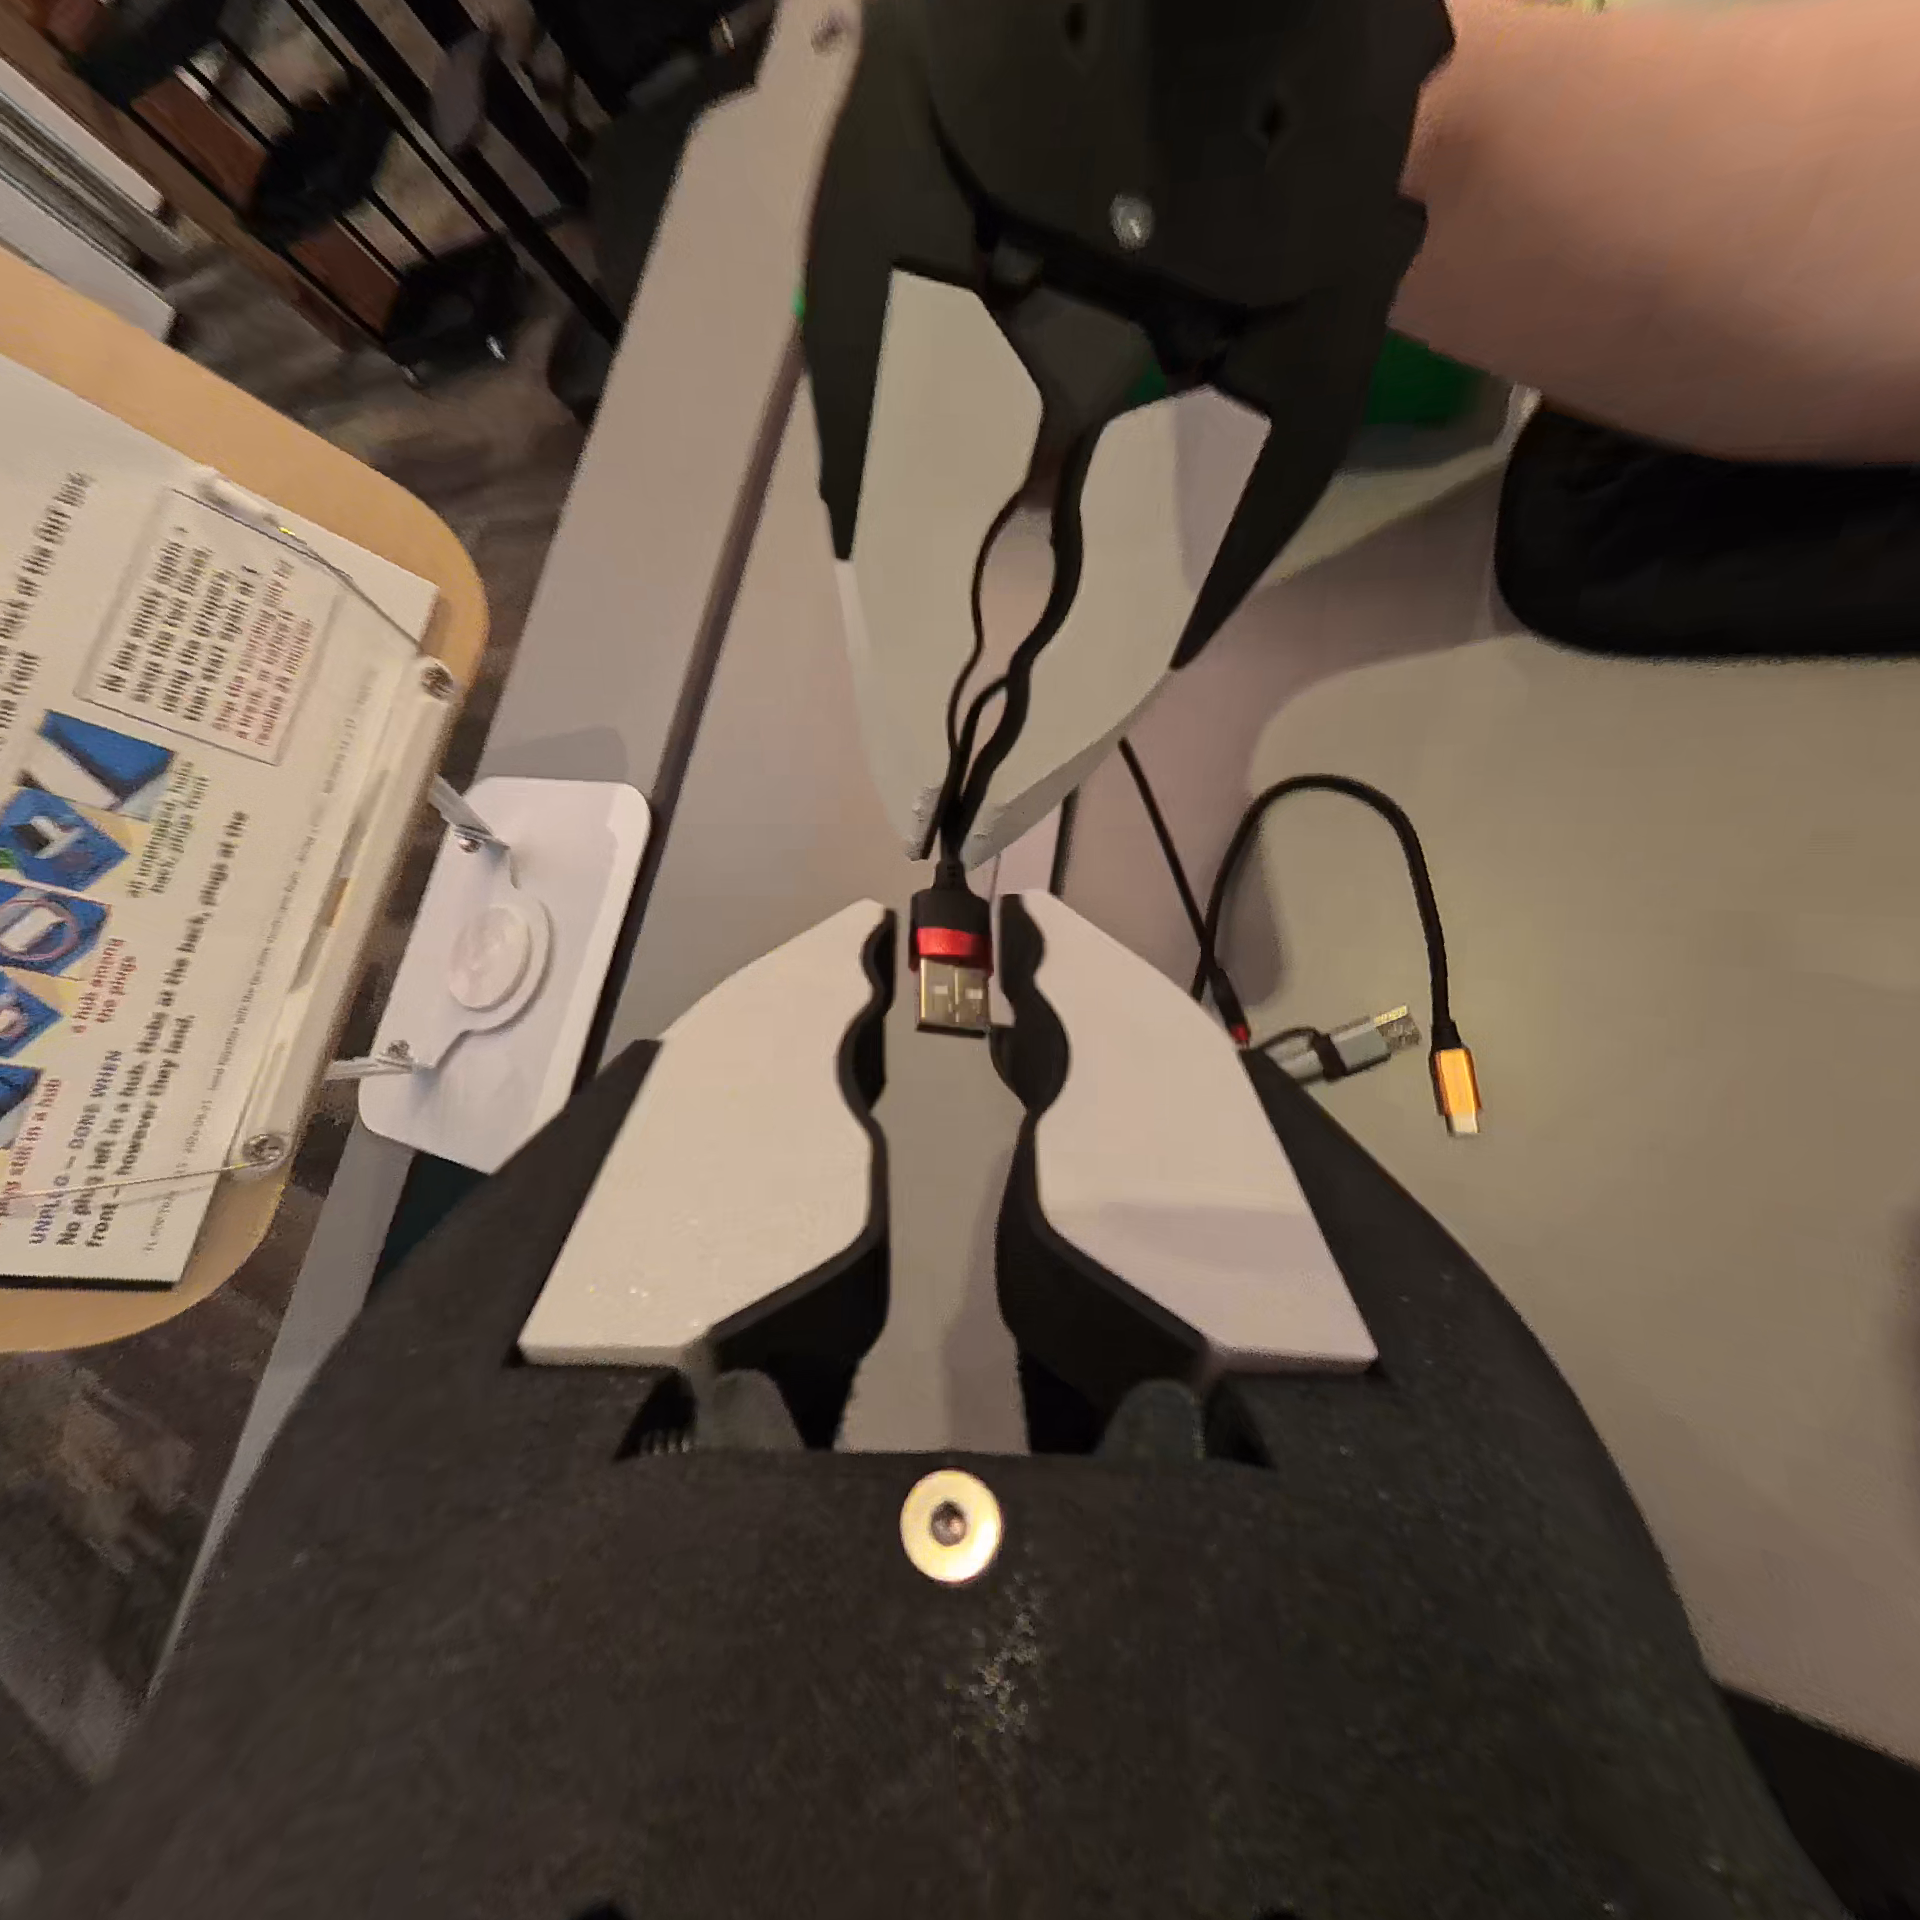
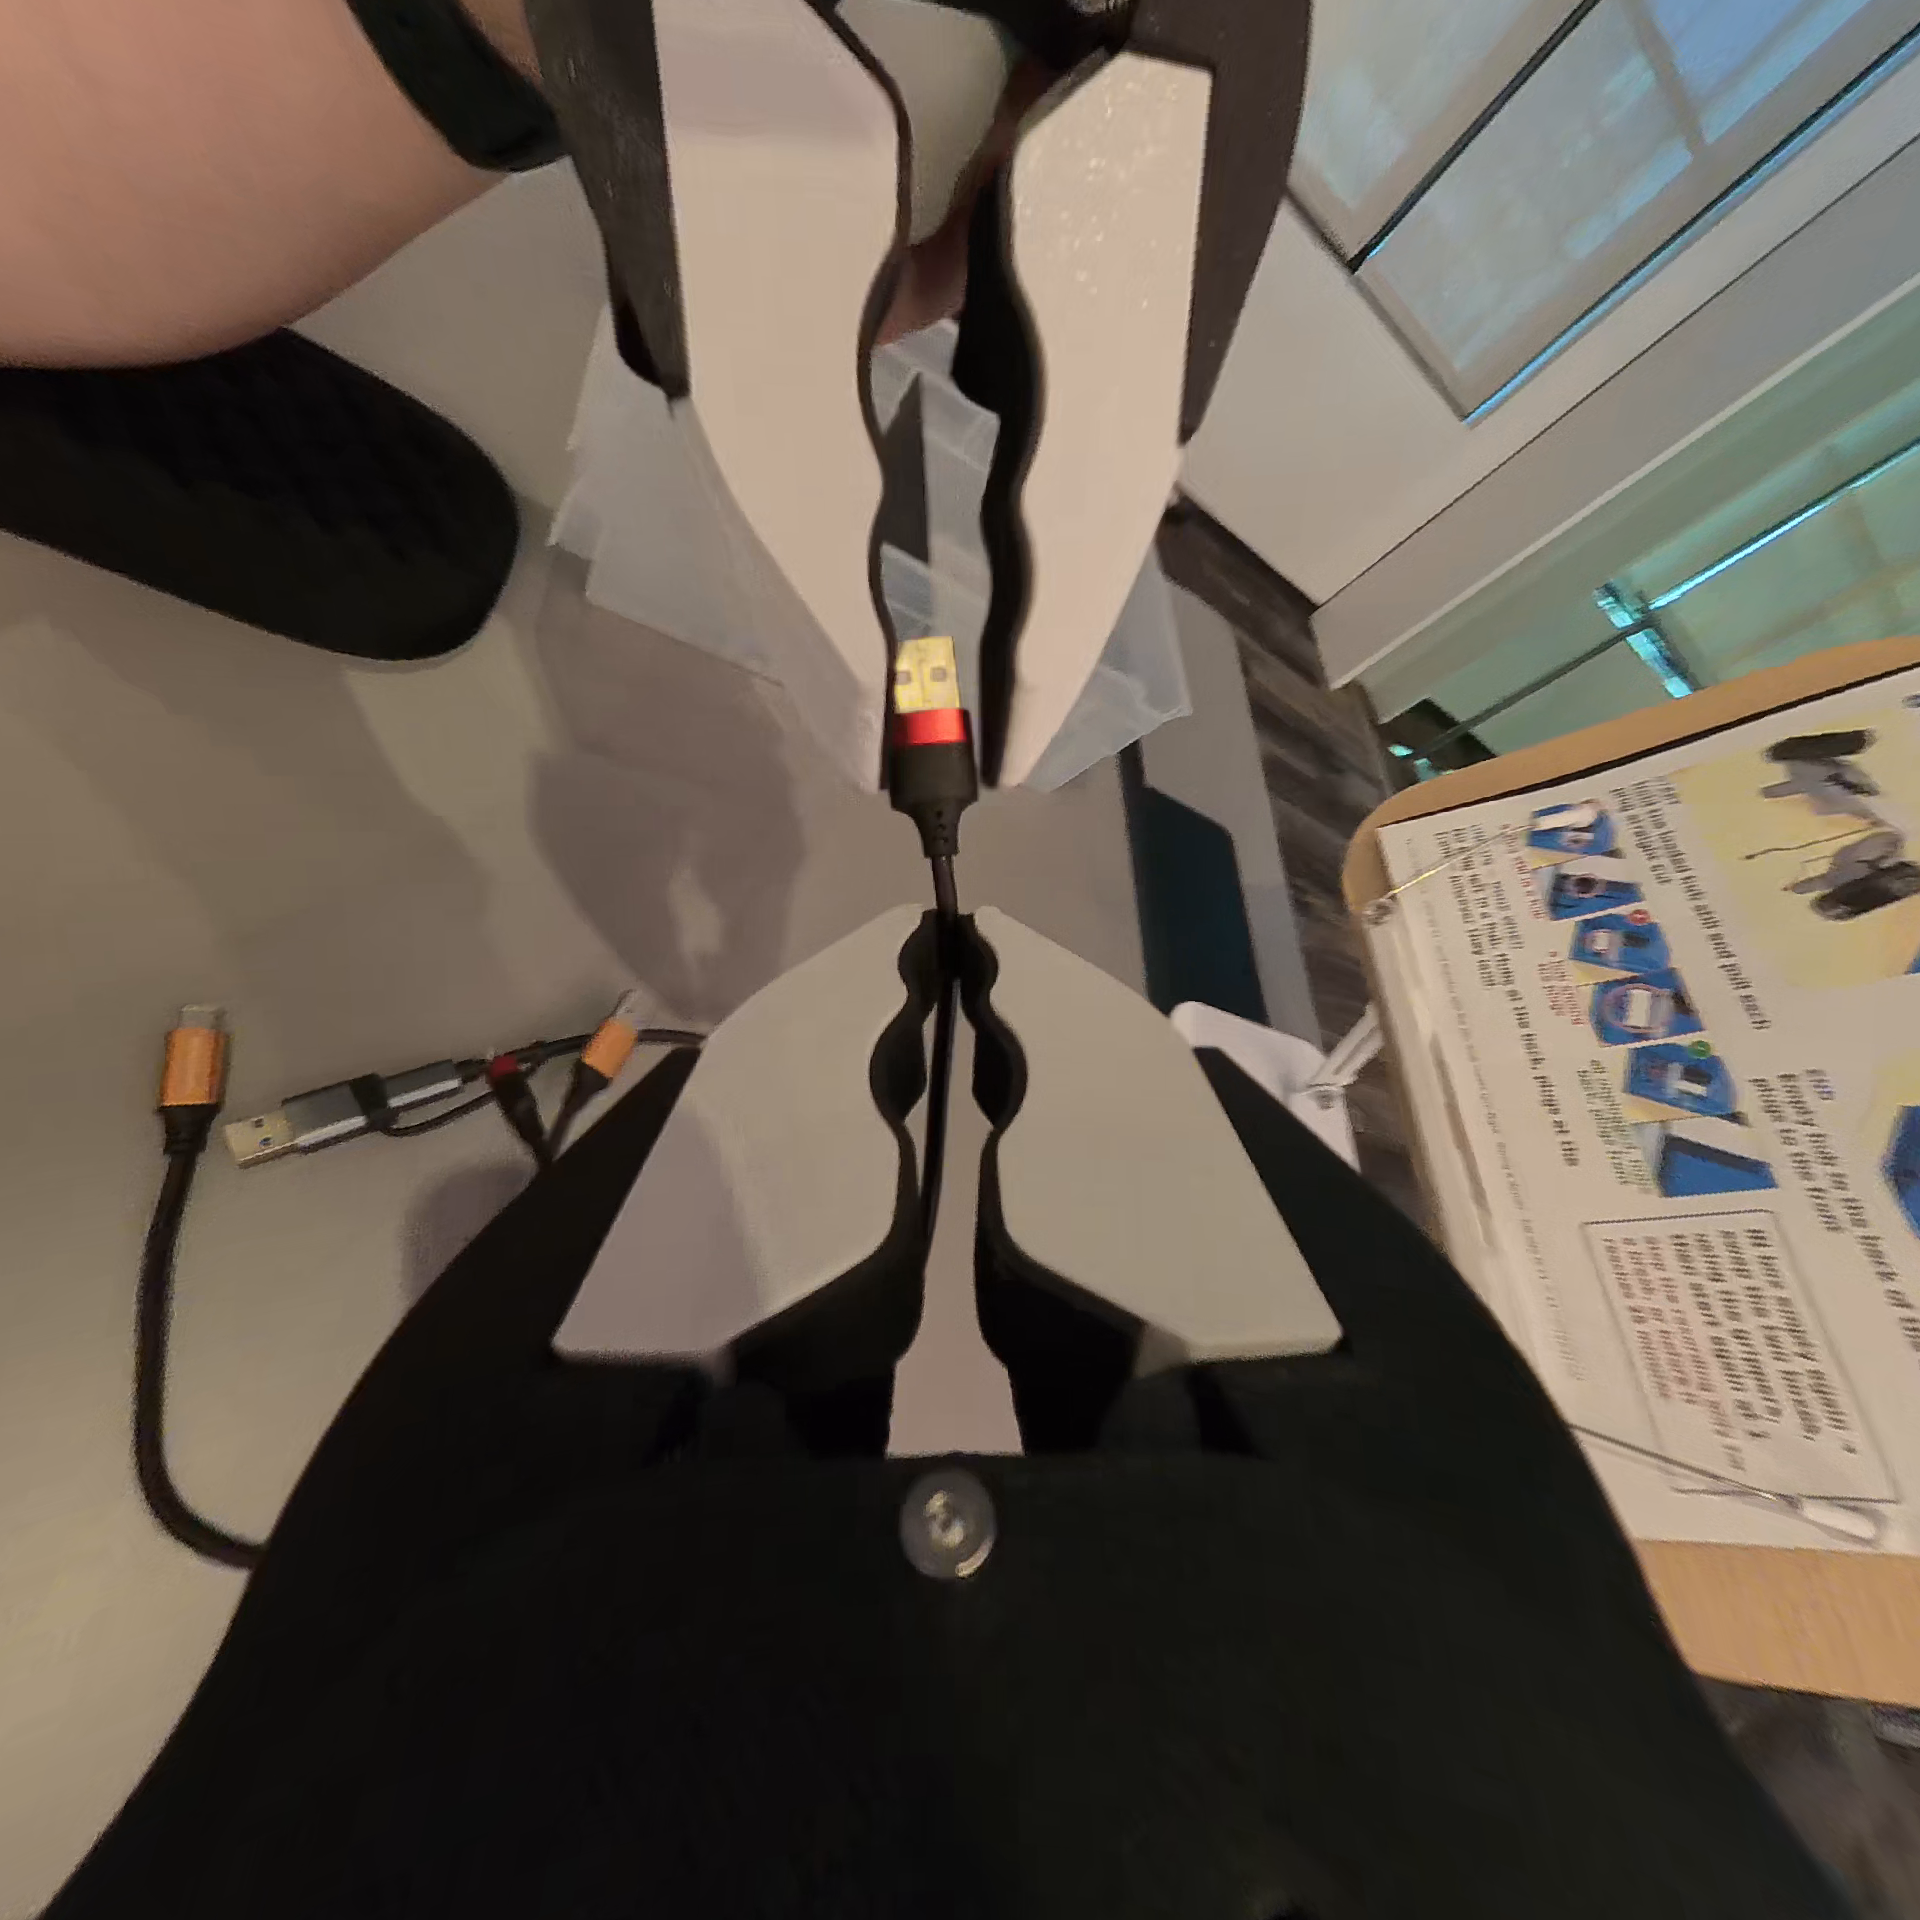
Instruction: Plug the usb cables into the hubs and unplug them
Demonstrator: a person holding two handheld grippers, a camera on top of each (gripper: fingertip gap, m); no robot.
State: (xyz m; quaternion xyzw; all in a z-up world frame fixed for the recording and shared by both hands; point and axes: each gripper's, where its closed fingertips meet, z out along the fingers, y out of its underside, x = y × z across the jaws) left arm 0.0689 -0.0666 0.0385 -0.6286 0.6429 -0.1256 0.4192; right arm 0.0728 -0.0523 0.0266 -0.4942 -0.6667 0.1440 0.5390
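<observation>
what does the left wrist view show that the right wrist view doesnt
Only the left wrist view shows the white plate clamped at the edge of the wooden board, and dark slatted furniture beyond it.

Only the right wrist view shows the windows and clear plastic bags on the table.

Both show the red-banded USB plug sitting between the left tongs, its cable pinched by the right tongs, plus the loose cables, including the orange-tipped cable, and the instruction sheet.
</observation>
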